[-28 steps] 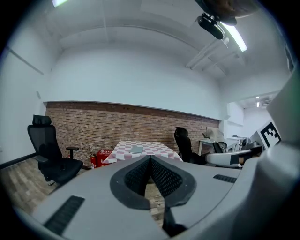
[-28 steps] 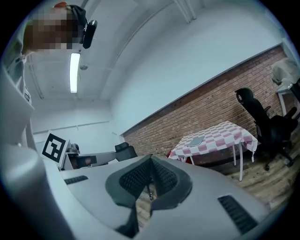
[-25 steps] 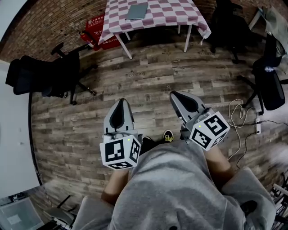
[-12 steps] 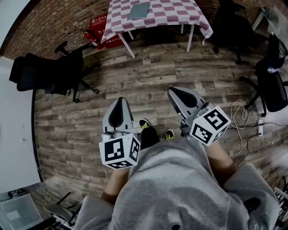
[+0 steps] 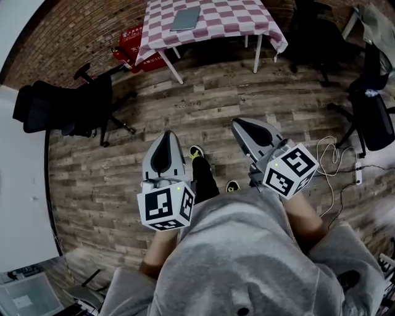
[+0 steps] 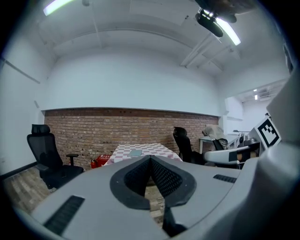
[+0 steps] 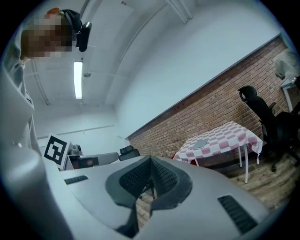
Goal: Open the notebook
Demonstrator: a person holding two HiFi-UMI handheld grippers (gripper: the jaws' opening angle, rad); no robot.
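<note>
Your foot now further forward between left gripper and right gripper; both pinched closed, empty. Notebook well apart on table: arrive closed, you likely shove it.

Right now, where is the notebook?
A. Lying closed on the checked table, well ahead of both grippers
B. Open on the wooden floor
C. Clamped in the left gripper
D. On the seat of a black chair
A: the notebook lies flat and closed on the checked table, across the floor from the left gripper and right gripper, both shut with nothing between their jaws.
</note>
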